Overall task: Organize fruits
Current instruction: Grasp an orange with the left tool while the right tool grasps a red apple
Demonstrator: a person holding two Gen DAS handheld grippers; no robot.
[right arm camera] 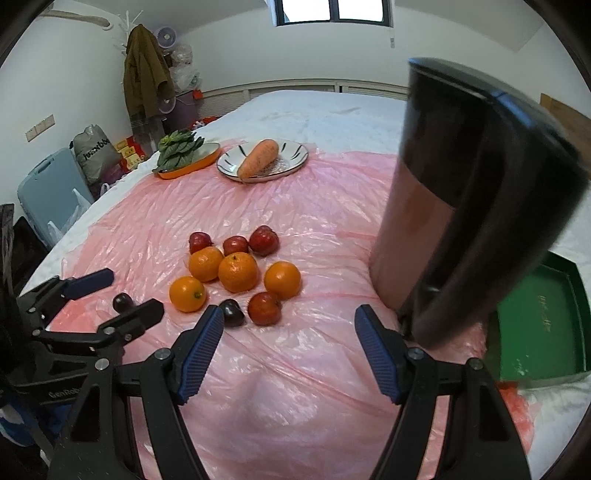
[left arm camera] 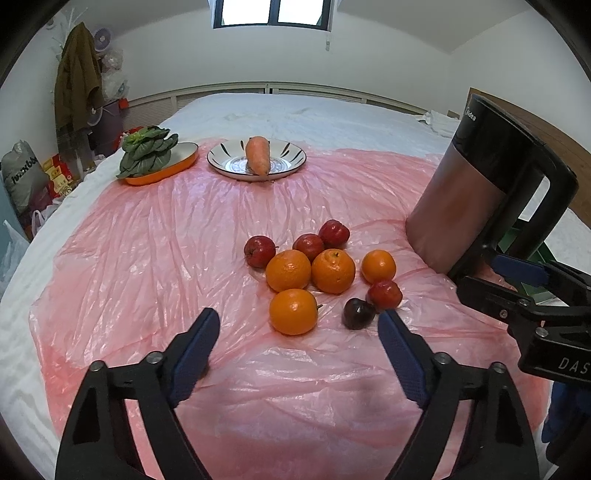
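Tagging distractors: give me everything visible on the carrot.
The carrot is one whole, stubby, pale-orange root with dull, slightly rough skin and no greens. It lies on its side across a white plate with black stripes, its narrow end over the near rim. The plate sits on the pink plastic sheet, right of the orange dish.

White-walled bedroom, bright window (left arm camera: 272, 13) (high up), bed (left arm camera: 280, 110), laden coat rack (right arm camera: 142, 70).
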